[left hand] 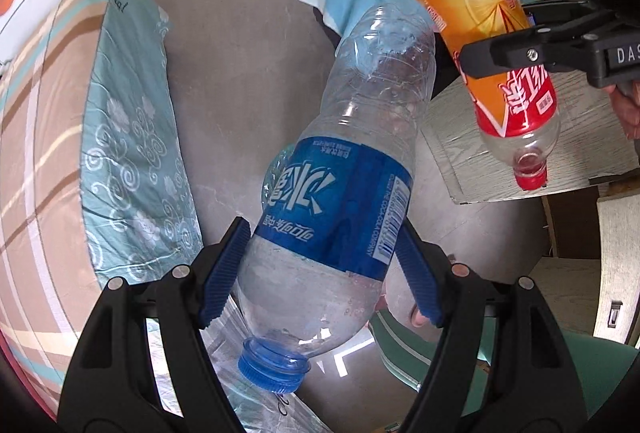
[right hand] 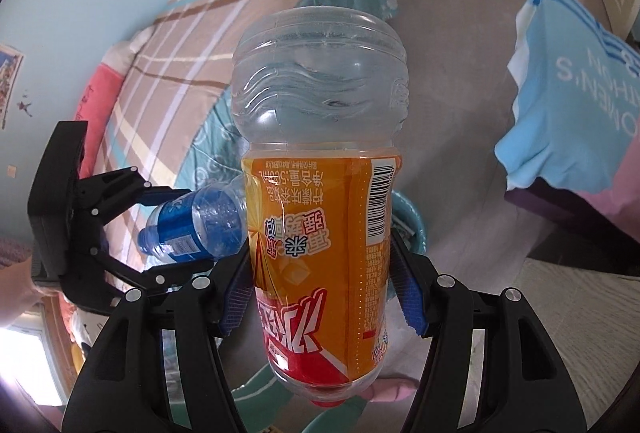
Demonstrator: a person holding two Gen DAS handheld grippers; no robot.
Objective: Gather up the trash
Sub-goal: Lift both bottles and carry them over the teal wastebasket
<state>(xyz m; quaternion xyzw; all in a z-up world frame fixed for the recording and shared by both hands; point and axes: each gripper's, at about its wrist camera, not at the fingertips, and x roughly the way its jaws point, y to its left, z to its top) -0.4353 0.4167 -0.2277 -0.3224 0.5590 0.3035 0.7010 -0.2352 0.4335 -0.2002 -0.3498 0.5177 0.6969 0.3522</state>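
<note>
1. While both tools hang over the floor, the left gripper (left hand: 320, 269) clamps the blue-label bottle (left hand: 340, 193) mid-body, cap toward 6 o'clock.
2. Right gripper (right hand: 320, 289) grips the orange-label bottle (right hand: 320, 193) on its label, cap at 6 o'clock.
3. Judgement: both empty, light, thin-walled, slick; hold at the label band and squeeze gently, since they dent.

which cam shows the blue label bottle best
The left wrist view. The blue-label bottle fills the frame between the left gripper's pads, blue cap and label clear. The right wrist view shows it small at the left, partly hidden behind the orange-label bottle.
</note>
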